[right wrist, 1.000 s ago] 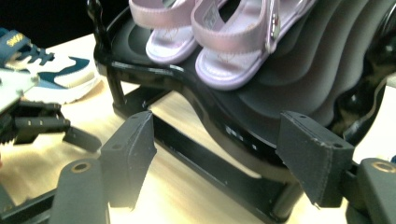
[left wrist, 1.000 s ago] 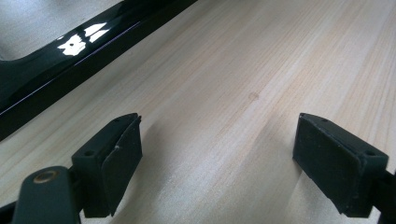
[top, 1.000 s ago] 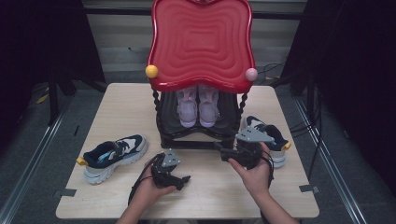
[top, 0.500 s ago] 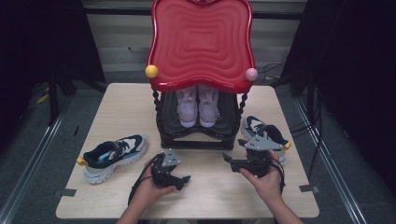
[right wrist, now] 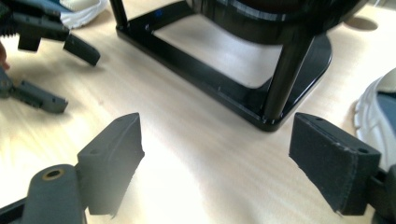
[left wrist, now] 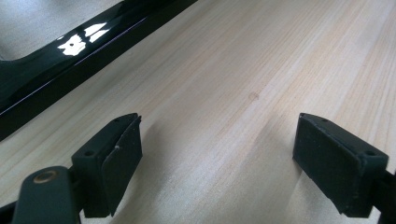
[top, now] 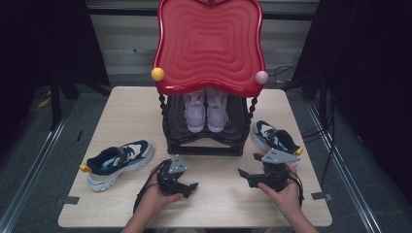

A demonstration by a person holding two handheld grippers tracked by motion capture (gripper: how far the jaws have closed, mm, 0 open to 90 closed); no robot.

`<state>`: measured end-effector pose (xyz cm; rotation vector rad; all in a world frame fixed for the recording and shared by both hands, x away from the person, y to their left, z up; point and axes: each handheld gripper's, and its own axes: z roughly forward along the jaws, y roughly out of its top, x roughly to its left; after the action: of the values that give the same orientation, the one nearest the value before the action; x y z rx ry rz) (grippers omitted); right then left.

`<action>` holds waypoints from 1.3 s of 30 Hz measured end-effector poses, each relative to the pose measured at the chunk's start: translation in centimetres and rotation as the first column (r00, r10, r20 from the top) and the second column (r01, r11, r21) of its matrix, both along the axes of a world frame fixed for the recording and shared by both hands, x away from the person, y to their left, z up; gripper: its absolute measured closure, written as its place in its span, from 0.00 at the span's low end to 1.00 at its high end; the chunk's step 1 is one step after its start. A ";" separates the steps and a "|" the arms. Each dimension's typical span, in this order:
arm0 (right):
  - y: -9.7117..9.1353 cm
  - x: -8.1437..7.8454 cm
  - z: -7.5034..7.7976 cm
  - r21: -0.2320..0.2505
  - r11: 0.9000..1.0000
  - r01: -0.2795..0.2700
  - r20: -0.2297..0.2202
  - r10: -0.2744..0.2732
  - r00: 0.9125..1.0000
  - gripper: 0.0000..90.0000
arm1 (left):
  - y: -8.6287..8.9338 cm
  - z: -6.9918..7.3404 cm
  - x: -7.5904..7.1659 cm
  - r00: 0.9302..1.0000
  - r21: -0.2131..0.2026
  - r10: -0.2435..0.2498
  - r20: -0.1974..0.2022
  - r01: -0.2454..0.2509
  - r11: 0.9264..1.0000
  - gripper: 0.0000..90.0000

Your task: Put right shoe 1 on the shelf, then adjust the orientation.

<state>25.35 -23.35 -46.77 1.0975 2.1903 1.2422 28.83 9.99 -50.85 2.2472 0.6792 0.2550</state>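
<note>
A black shoe rack (top: 204,148) with a wavy red top (top: 209,43) stands mid-table, and a pale pink pair of shoes (top: 206,109) sits on its shelf. One navy-and-white sneaker (top: 116,162) lies left of the rack, and its mate (top: 272,138) lies at the rack's right foot. My left gripper (top: 187,184) rests low over the wood in front of the rack, open and empty (left wrist: 217,149). My right gripper (top: 245,177) points left toward it. Its jaws have just been opening and stand wide with nothing between them (right wrist: 217,154).
The rack's base bar (left wrist: 70,56) runs close along the left gripper's far side. In the right gripper view, the rack's corner post (right wrist: 285,70) is just ahead, the right sneaker's toe (right wrist: 373,116) is at the edge, and the left gripper (right wrist: 77,81) is farther off. Bare tabletop (top: 218,204) lies between the hands.
The right hand has drawn back from beside the right sneaker toward the table's front and sunk lower. Its jaws have spread wider. The left hand and the shoes have stayed put.
</note>
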 end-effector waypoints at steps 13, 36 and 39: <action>-1.2 -0.9 -2.4 -0.023 0.998 -0.066 -0.083 0.064 0.994 0.16 | 0.0 0.0 0.0 1.000 0.003 0.002 0.000 -0.002 1.000 0.17; -1.2 -1.2 -4.3 -0.132 0.979 -0.154 -0.150 0.133 0.980 0.15 | 0.0 0.0 0.0 1.000 -0.005 -0.002 0.001 0.002 1.000 0.17; -1.2 -1.2 -4.3 -0.132 0.979 -0.154 -0.150 0.133 0.980 0.15 | 0.0 0.0 0.0 1.000 -0.005 -0.002 0.001 0.002 1.000 0.17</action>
<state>24.13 -24.55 -51.04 1.0115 2.4612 1.0732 28.84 9.99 -50.87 2.2430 0.6764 0.2531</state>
